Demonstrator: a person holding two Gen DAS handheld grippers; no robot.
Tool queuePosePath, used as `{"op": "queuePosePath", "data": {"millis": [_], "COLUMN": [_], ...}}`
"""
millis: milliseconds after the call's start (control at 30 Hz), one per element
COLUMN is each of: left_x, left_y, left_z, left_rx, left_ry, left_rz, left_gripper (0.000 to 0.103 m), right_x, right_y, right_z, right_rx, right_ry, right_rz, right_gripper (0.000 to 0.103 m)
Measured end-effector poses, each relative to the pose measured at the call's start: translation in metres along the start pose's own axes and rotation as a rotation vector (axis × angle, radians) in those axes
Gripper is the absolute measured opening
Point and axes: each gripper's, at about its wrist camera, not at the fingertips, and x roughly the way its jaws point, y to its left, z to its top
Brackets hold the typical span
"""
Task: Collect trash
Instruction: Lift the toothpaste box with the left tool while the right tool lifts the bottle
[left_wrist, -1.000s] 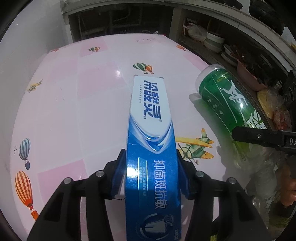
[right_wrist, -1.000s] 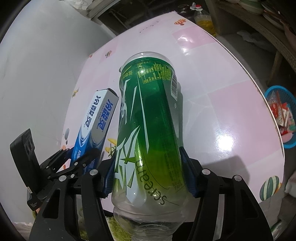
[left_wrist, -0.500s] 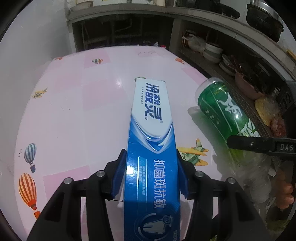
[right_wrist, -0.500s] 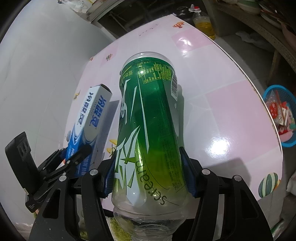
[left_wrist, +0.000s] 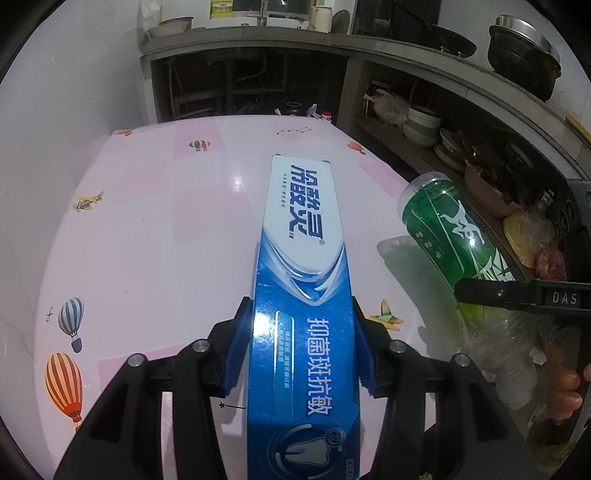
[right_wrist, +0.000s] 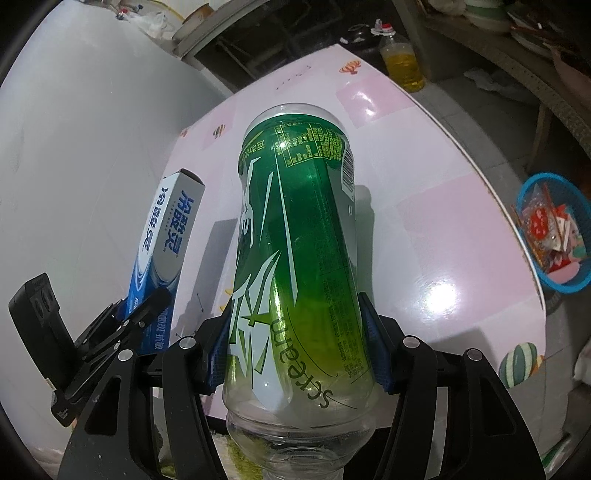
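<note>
Pink and shiny, the table (left_wrist: 155, 229) has little pictures of balloons and planes on it, and it sits in a kitchen with dark shelves behind.

Closest in the left view, the left gripper (left_wrist: 301, 354) holds a blue and white toothpaste box (left_wrist: 303, 295). Its blue pads (left_wrist: 240, 350) press on both long sides of the box. The box sticks out forward above the table, with its far end open. In the right view, the same box (right_wrist: 166, 236) is on the left, tilted up.

Closest in the right view, the right gripper (right_wrist: 295, 350) holds a green plastic bottle (right_wrist: 295, 240). The pads squeeze it near its clear neck end, and its bottom points away, over the table. In the left view, the bottle (left_wrist: 450, 236) is off to the right, with a black finger of the other gripper across it and part of a hand (left_wrist: 565, 380) below.

Farther off, a bottle of yellow oil (right_wrist: 400, 61) stands past the table's far corner. A blue basket (right_wrist: 550, 236) full of wrappers sits lower down on the right. At the back, white bowls (left_wrist: 423, 125) are stacked on a shelf, and a black pot (left_wrist: 522, 55) stands on the counter.
</note>
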Motion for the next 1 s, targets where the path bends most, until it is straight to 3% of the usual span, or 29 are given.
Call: {"op": "queuePosePath", "data": {"millis": [1000], "left_x": [-0.020], "left_y": [-0.005], "left_z": [0.008], "left_rx": [0.019], "left_ry": [-0.083], "left_rz": [-0.004], "left_gripper": [0.048], "right_x": [-0.024], "right_y": [0.000], "right_z": [-0.020], "right_rx": [0.010], "right_ry": [-0.056], "right_rz": [0.001], "right_gripper": [0.058]}}
